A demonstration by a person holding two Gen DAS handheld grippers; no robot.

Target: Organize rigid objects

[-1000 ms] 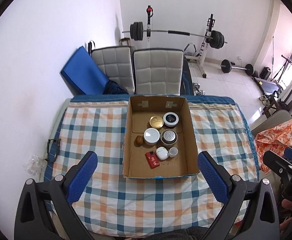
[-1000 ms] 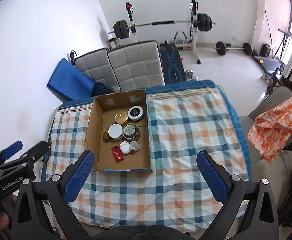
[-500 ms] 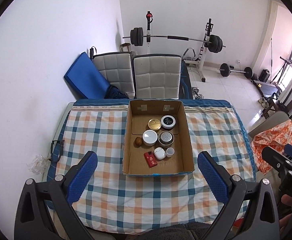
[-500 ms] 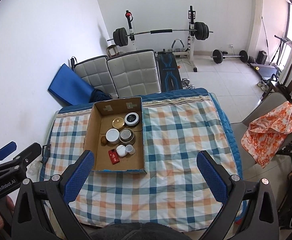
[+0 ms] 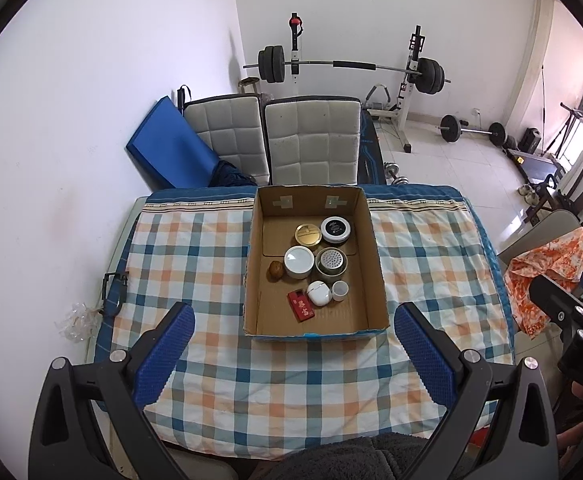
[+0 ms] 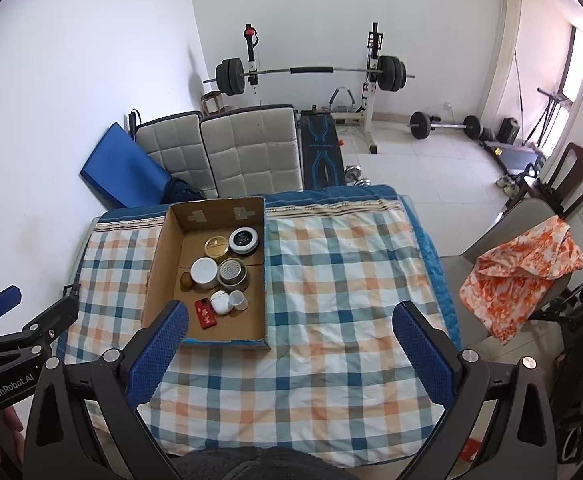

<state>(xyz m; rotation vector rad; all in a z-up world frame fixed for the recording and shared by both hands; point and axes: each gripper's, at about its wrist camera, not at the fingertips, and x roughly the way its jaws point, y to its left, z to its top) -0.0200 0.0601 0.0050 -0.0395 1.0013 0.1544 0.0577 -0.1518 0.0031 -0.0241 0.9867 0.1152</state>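
An open cardboard box (image 5: 375, 264) (image 6: 159, 256) sits on the checked tablecloth (image 5: 179, 264) (image 6: 343, 280). Inside lie a gold tin (image 5: 307, 234), a black-lidded jar (image 5: 335, 229), a white jar (image 5: 298, 261), a perforated-lid tin (image 5: 331, 261), a brown nut-like piece (image 5: 275, 270), a red packet (image 5: 300, 305), a white case (image 5: 318, 293) and a small white cup (image 5: 340, 289). My left gripper (image 5: 293, 356) is open and empty, high above the table's near edge. My right gripper (image 6: 291, 354) is open and empty, to the right of the box.
Two padded chairs (image 5: 311, 140) and a blue mat (image 5: 167, 152) stand behind the table. A barbell rack (image 5: 351, 68) is at the back wall. An orange cloth (image 6: 523, 268) hangs on a chair at the right. Crumpled plastic (image 5: 77, 320) lies at the table's left edge.
Both grippers have risen and pulled back from the table, so the box and cloth look smaller and farther. Both stayed open. Nothing in the box moved.
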